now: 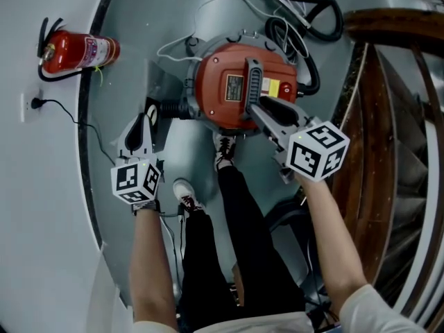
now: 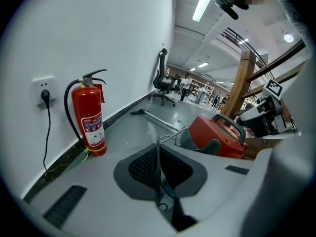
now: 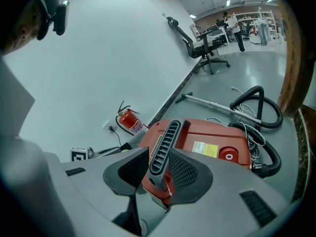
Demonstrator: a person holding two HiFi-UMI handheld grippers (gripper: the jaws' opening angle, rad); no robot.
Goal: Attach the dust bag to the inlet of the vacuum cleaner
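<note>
The red vacuum cleaner (image 1: 222,82) (image 3: 217,142) (image 2: 217,135) stands on the grey floor. My right gripper (image 1: 255,106) (image 3: 160,169) is shut on its black ribbed handle (image 1: 252,78) (image 3: 163,144), one pad against each side. To the left, my left gripper (image 1: 148,116) (image 2: 158,167) is low beside the black inlet (image 1: 170,108). Its jaws are closed on a thin pale grey sheet seen edge-on. This looks like the edge of the dust bag (image 2: 150,130) (image 1: 165,82), which spreads out left of the vacuum.
A red fire extinguisher (image 1: 73,53) (image 2: 89,120) stands by the wall under a socket (image 1: 31,104). A black hose (image 1: 309,5) (image 3: 256,102) and a metal wand (image 3: 217,102) lie behind the vacuum. A wooden railing (image 1: 388,116) is on the right. The person's shoes (image 1: 223,151) are close to the vacuum.
</note>
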